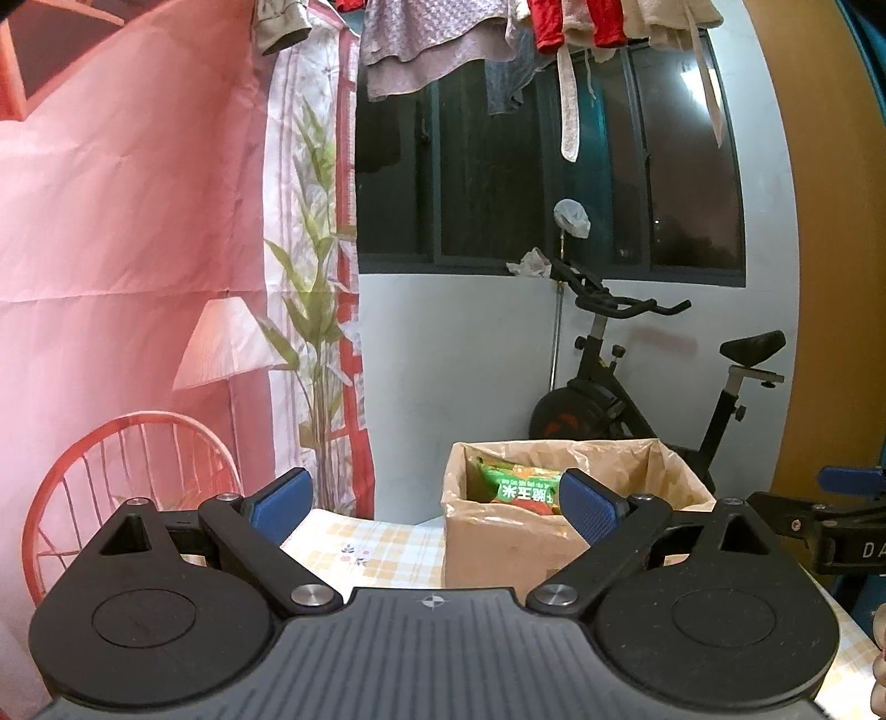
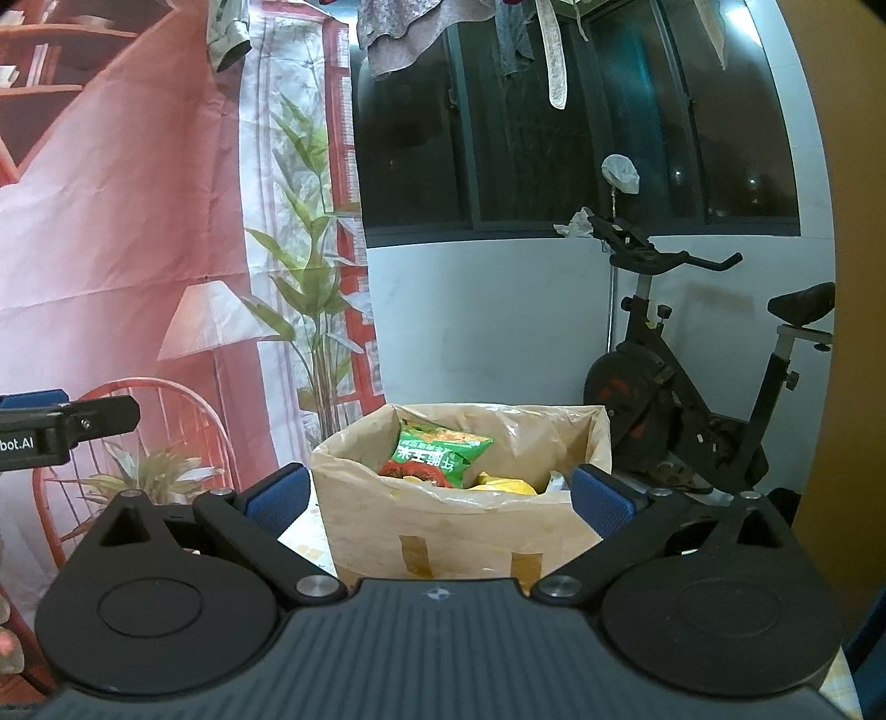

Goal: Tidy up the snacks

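A brown cardboard box [image 1: 498,548] lined with a plastic bag stands on a checked tablecloth [image 1: 382,545]. A green snack packet [image 1: 518,483] lies inside it. My left gripper [image 1: 434,504] is open and empty, just in front of the box's left side. In the right wrist view the same box [image 2: 443,526] holds the green packet [image 2: 437,454] and a yellow packet [image 2: 506,483]. My right gripper [image 2: 440,498] is open and empty, its fingers spread to either side of the box's near wall. The right gripper also shows at the far right of the left view [image 1: 830,515].
An exercise bike [image 1: 637,382] stands behind the table by a white wall. A pink printed backdrop [image 1: 138,221] hangs at the left. Laundry [image 1: 443,39] hangs overhead before a dark window. The left gripper's arm [image 2: 61,423] shows at the left of the right view.
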Available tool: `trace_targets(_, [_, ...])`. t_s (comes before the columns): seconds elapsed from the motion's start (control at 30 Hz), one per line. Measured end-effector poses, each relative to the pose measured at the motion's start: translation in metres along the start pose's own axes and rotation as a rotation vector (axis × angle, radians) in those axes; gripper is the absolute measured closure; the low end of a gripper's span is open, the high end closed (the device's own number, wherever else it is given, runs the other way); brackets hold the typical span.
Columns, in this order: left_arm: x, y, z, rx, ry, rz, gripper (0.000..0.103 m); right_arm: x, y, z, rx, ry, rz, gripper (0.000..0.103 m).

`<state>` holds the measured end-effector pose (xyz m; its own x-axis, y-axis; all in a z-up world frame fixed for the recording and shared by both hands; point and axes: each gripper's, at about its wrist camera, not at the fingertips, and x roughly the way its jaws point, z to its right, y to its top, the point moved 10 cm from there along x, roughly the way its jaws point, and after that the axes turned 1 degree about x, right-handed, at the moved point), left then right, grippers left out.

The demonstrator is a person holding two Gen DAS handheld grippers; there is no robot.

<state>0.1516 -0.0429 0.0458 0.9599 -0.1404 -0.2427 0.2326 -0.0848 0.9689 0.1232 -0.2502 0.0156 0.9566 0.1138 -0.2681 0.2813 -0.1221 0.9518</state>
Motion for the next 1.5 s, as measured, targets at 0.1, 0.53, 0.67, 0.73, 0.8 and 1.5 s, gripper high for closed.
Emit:
trace_targets(0.1, [-0.0017, -0.0017, 0.0005, 0.0, 0.0, -0.002, 0.006, -0.0001, 0.0004, -0.0005, 0.0, 0.001, 0.001, 0.001])
trace_targets(0.53, [-0.0019, -0.0041, -0.0004, -0.013, -0.003, -0.016, 0.006, 0.0002, -0.0004, 0.0002, 0.001, 0.002, 0.0, 0.001])
trace_targets(0.67, [0.0002, -0.005, -0.0005, -0.013, -0.002, -0.023, 0.006, 0.0005, -0.001, -0.0005, 0.002, 0.003, 0.0, 0.001])
trace_targets(0.73, [0.0, -0.0052, 0.0002, -0.013, -0.002, -0.024, 0.006, 0.0005, -0.0012, -0.0005, 0.002, 0.003, 0.0, 0.001])
trace_targets(0.8, [0.0005, -0.0048, 0.0, -0.013, -0.004, -0.024, 0.006, 0.0004, -0.0009, -0.0003, 0.002, 0.003, 0.001, 0.001])
trace_targets(1.5, [0.0001, -0.0076, -0.0008, -0.015, -0.006, -0.026, 0.006, 0.0, -0.0031, -0.0014, -0.002, -0.004, 0.003, 0.001])
